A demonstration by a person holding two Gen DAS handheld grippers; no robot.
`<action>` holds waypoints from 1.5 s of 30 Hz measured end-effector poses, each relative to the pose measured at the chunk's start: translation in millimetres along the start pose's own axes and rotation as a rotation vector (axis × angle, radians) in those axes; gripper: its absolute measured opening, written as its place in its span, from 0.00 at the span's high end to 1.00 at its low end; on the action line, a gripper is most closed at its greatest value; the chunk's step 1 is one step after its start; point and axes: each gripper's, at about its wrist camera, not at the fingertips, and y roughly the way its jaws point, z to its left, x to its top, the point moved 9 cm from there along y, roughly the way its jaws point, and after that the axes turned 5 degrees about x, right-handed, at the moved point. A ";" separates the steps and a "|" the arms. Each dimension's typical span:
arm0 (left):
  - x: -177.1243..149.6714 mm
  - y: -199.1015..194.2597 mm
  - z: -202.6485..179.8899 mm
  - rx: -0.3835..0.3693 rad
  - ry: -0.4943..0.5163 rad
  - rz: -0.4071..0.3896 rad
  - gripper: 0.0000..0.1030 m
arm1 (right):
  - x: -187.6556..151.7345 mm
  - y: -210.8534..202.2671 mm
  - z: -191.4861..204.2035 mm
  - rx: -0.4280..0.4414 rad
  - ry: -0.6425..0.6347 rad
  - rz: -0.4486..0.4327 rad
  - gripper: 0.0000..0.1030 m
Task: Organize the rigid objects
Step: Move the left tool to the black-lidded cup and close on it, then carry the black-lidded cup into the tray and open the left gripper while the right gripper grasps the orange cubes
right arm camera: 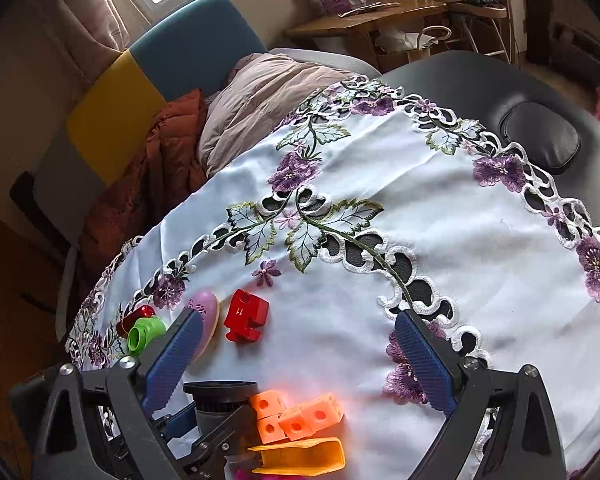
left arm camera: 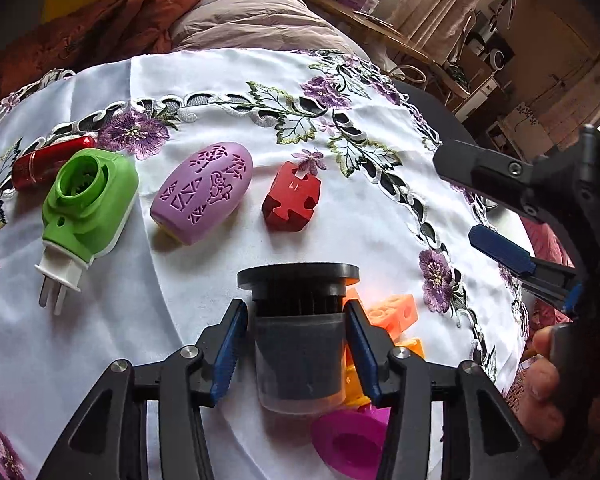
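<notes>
On a white tablecloth [right arm camera: 440, 248] embroidered with purple flowers, rigid odds and ends laid out in a loose row: red cylinder [left arm camera: 52, 162] at far left, touching a green plug-in device [left arm camera: 90, 208] with two metal prongs; then a lilac oval case [left arm camera: 202, 192] with cut-out patterns, and just beside it a red jigsaw-shaped block [left arm camera: 290, 202] marked 11.

Nearer the cameras, a dark jar [left arm camera: 300, 332] with a wide black flanged lid, standing upright between the blue pads [left arm camera: 228, 348] of the left gripper [left arm camera: 298, 350]. Jaws parted on either side of the jar, a narrow gap visible at each pad; contact not certain, no clear squeeze.

Just right of the jar, orange holed cubes [right arm camera: 296, 416] clustered together, touching one another; in front of them an orange-yellow flat piece [right arm camera: 300, 456]. A magenta ring-shaped piece [left arm camera: 348, 440] low in the left wrist view, beside the jar's base.

Right gripper [right arm camera: 300, 364] poised above the cloth, jaws spread wide, nothing between them. A hand [left arm camera: 540, 392] on its handle at right edge.
</notes>
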 end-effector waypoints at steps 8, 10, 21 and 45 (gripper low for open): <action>-9.6 -16.8 22.7 0.035 -0.007 -0.070 0.57 | -2.9 7.7 -5.3 -0.010 0.012 0.033 0.05; -18.1 -26.6 34.9 0.069 -0.009 -0.093 0.57 | -4.7 10.4 -6.1 -0.015 0.011 0.048 0.05; -80.0 -60.7 76.5 0.208 -0.033 -0.138 0.58 | -26.8 28.8 1.2 -0.035 -0.060 0.168 0.05; -94.6 -70.4 84.1 0.226 -0.081 -0.186 0.58 | -86.6 57.5 46.0 -0.107 -0.494 0.342 0.41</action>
